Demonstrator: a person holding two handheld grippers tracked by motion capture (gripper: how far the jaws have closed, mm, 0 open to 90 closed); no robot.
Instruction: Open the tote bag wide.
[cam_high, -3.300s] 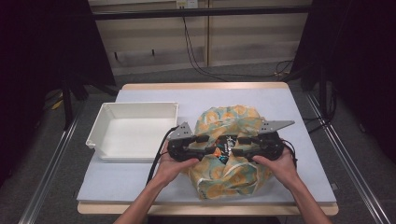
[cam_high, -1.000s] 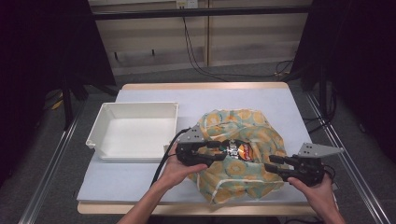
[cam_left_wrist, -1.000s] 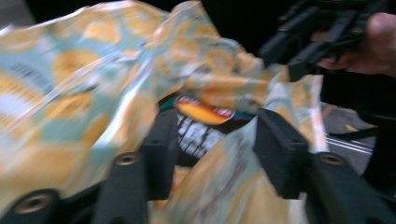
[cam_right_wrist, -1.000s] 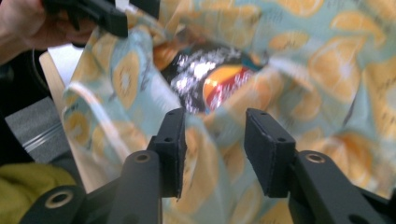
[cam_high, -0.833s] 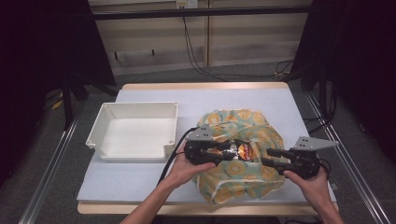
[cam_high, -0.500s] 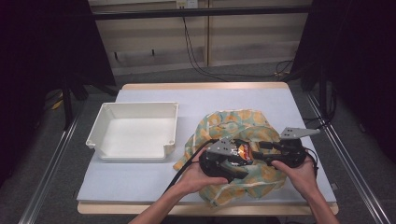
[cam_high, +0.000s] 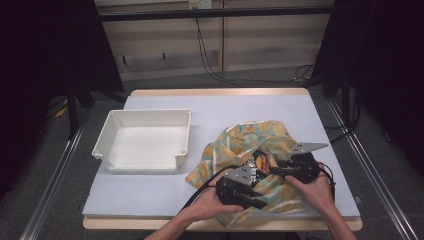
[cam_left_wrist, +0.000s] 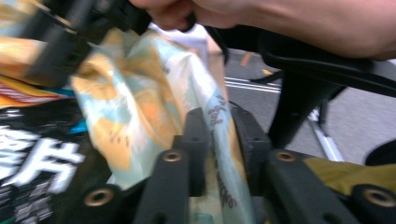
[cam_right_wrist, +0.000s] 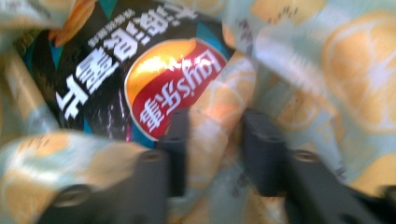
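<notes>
A cloth bag (cam_high: 250, 142) printed with orange slices lies at the table's front right, its mouth open on a black crisp packet (cam_high: 261, 161). My left gripper (cam_high: 257, 201) sits at the bag's near edge. In the left gripper view, my left gripper (cam_left_wrist: 223, 144) has just been closing and pinches a fold of the cloth bag (cam_left_wrist: 140, 102) beside the packet (cam_left_wrist: 37, 158). My right gripper (cam_high: 274, 170) reaches in from the right. In the right gripper view, my right gripper (cam_right_wrist: 217, 144) has also just been closing and grips the cloth bag (cam_right_wrist: 210, 116) over the packet's red logo (cam_right_wrist: 173, 88).
A white empty tray (cam_high: 107, 145) stands at the left of the light blue table mat (cam_high: 210, 105). The table's front edge (cam_high: 150, 222) runs just below my hands. Cables trail from both grippers toward the person.
Both hands came together over the bag's opening: the right one from beyond the bag's right side, the left one toward the near edge. The jaws closed on the cloth.
</notes>
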